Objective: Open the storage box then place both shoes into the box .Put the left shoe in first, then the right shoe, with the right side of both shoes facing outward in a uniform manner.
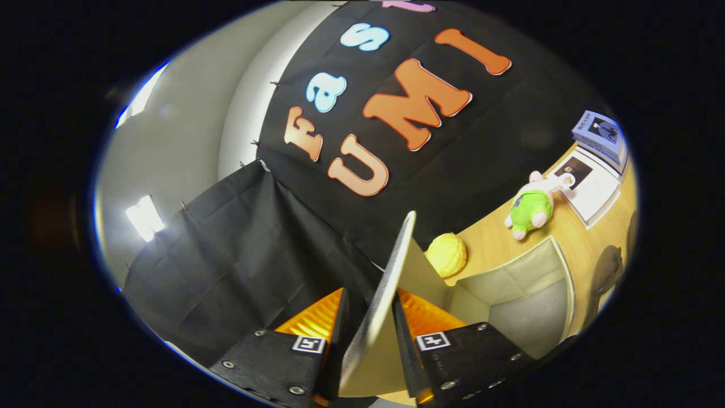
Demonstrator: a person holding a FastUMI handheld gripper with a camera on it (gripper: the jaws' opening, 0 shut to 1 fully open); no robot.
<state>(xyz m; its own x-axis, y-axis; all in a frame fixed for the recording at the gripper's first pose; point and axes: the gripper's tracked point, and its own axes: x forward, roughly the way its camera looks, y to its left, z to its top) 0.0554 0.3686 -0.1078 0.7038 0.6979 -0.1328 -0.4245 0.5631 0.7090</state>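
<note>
My gripper [371, 317] is shut on the storage box's lid [396, 255], a thin beige flap that stands up edge-on between the two fingers. The lid is lifted well clear of the box. To the right of the fingers the storage box [558, 266] lies open, with pale walls and a grey inside that holds nothing I can see. At the far right, past the box, a dark shape [612, 272] lies on the table; it may be a shoe, but I cannot tell.
A yellow ball-like toy [447, 255] sits on the wooden table [493, 243] just behind the lid. Further right lie a green and pink plush toy [532, 207] and some booklets [595, 181]. Black cloth walls the booth behind and to the left.
</note>
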